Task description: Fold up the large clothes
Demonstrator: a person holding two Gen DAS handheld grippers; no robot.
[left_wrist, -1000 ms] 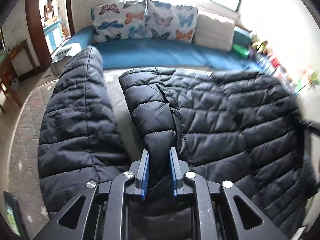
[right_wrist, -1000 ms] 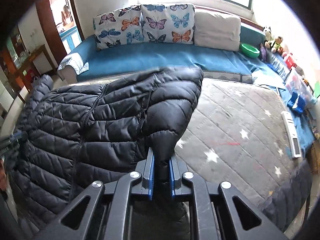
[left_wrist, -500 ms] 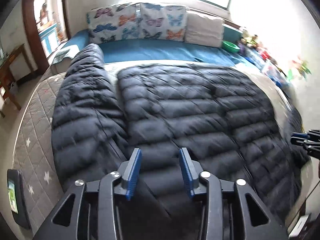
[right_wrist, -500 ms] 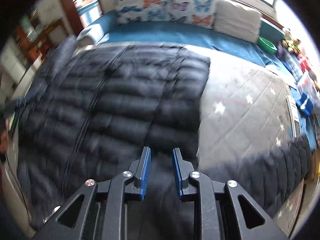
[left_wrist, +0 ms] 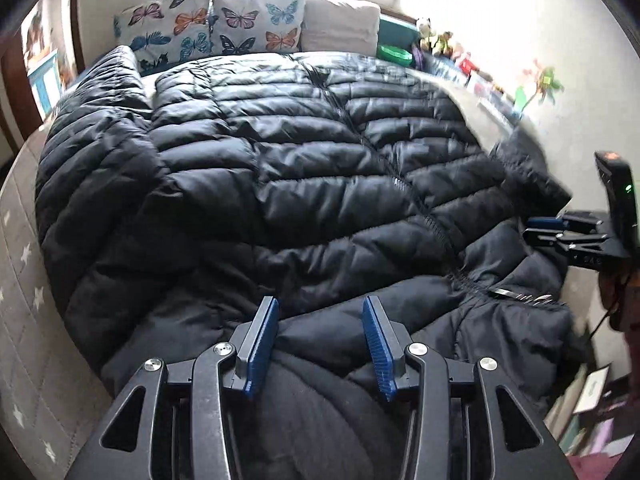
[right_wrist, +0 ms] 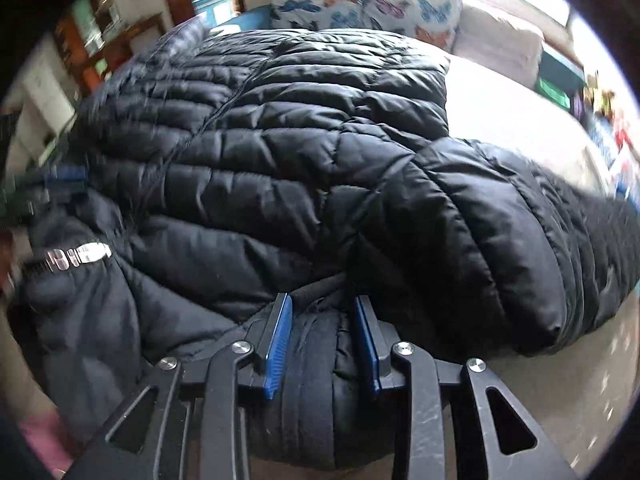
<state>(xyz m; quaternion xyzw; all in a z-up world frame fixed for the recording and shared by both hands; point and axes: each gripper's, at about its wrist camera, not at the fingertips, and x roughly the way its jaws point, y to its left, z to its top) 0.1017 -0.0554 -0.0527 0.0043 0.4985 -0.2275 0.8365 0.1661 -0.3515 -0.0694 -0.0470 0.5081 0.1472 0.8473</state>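
Note:
A large black quilted puffer jacket lies spread flat on the bed, front up, zipper running down its middle. It also fills the right wrist view. My left gripper is open over the jacket's near hood and collar end, its blue pads apart with fabric lying loose between them. My right gripper is open too, just above the bunched collar fabric, with a sleeve lying to its right. The right gripper also shows at the right edge of the left wrist view.
The jacket lies on a beige quilted bed cover with stars. Butterfly pillows and a plain cream pillow line the far side. Toys and a green bowl sit along the right wall. A doorway and wooden furniture are at the left.
Both grippers held up jacket folds a second ago. They have since opened and let go, and the jacket now lies flat. Both have drawn back toward the collar end.

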